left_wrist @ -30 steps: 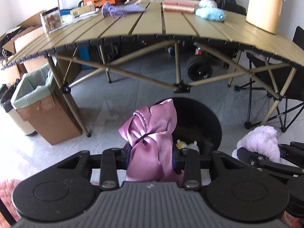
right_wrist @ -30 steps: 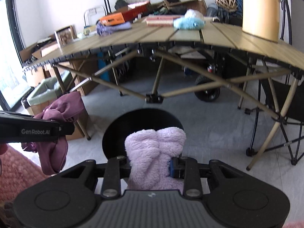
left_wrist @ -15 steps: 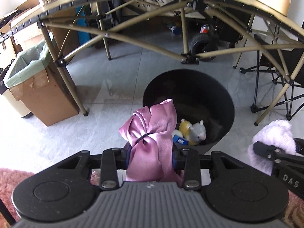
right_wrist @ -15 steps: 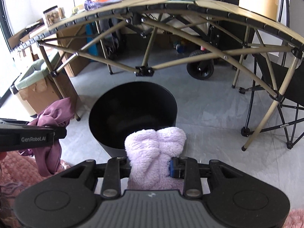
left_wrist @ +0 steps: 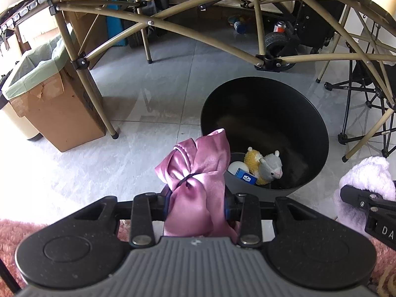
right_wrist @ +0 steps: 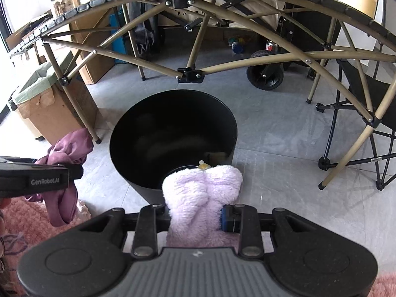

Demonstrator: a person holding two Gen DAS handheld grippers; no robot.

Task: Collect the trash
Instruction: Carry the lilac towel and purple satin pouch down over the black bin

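The left gripper (left_wrist: 196, 208) has its fingers clenched on a pink satin cloth (left_wrist: 195, 173). The cloth is glossy and mauve-pink, gathered at the middle by a thin dark band so that it flares above into a bow-like bunch with a piped seam along one fold; the lower part hangs down between the fingers. It is held just at the near-left rim of a round black bin (left_wrist: 307, 113) that stands on the grey tiled floor (left_wrist: 123, 153), in front of a folding table's tan metal frame (left_wrist: 173, 22).

The right gripper (right_wrist: 195, 219) is clamped on a lilac fleecy cloth (right_wrist: 203, 190), pale, thick and nubbly like plush, bunched into soft lobes above the fingers. It sits over the near rim of the same bin, on its right side.

Inside the bin, at the bottom, lie a grey and yellow plush animal (left_wrist: 266, 167), a white ball (left_wrist: 235, 167) and a small blue and white packet (left_wrist: 245, 176), touching one another.

To the left, beside a table leg, stands a cardboard box (left_wrist: 57, 113) lined with a pale green bag. A fuzzy pink rug (left_wrist: 14, 232) lies at the near edge of the floor beneath both grippers. A black folding chair (right_wrist: 366, 113) stands to the right.
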